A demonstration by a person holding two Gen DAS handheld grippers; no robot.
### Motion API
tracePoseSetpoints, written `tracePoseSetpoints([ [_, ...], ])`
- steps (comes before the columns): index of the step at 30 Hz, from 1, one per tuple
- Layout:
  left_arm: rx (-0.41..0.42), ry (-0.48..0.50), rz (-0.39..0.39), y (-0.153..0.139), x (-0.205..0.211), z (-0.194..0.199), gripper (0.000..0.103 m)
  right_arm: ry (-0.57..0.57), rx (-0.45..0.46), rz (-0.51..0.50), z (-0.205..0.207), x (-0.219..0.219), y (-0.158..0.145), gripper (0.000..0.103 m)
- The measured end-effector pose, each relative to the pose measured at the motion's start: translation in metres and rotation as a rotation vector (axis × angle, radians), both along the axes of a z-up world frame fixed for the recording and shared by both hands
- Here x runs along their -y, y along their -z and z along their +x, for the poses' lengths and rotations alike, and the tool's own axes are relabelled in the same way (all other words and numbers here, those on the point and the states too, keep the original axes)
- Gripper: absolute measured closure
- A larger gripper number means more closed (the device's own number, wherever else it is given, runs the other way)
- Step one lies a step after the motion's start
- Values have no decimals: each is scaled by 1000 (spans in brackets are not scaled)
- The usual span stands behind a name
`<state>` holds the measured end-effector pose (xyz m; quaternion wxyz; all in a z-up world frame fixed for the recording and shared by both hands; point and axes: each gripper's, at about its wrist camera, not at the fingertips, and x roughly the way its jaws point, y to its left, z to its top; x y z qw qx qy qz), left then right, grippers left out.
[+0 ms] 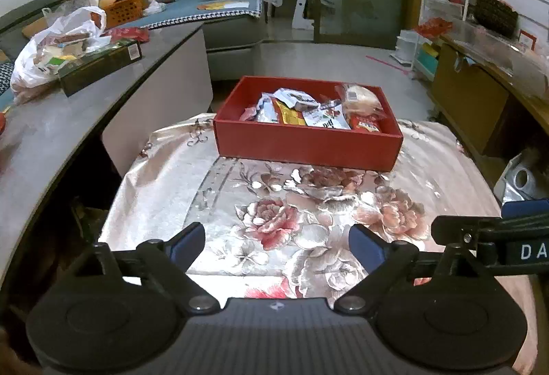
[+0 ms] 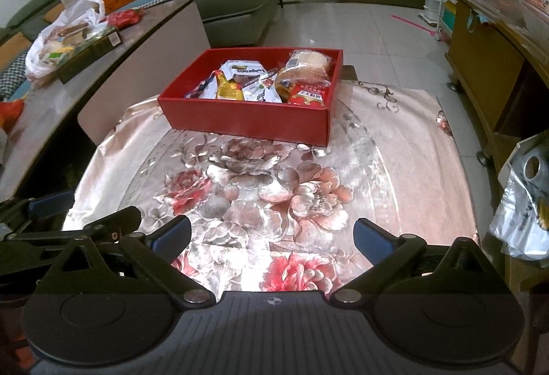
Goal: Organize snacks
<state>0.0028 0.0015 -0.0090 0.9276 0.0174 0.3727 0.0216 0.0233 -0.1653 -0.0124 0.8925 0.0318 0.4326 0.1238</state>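
Observation:
A red box [image 1: 302, 143] stands at the far side of a small table with a floral cloth [image 1: 274, 220]. It holds several snack packets [image 1: 308, 110], among them a wrapped bread [image 1: 360, 97]. It also shows in the right wrist view [image 2: 247, 117], with the packets [image 2: 260, 85] inside. My left gripper [image 1: 276, 243] is open and empty above the cloth's near part. My right gripper [image 2: 272, 237] is open and empty, beside the left one. The right gripper's arm shows at the right edge of the left wrist view [image 1: 497, 237].
A grey counter [image 1: 68, 121] at the left carries a white plastic bag [image 1: 58, 49] of goods and a dark box [image 1: 99, 66]. A wooden cabinet [image 1: 480, 93] stands at the right. A silver bag [image 2: 525, 210] lies by the table's right side. Tiled floor lies beyond.

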Motion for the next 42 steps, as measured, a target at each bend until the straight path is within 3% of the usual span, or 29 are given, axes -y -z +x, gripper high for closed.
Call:
tracePoseSetpoints([
  [21,62,-35,34,-6,-3,-5,16,2,-6,-5,-4,6,0,0],
  [42,24,-15,17,1,-2,1,16,-9,-7,-7,-3,4,1,0],
])
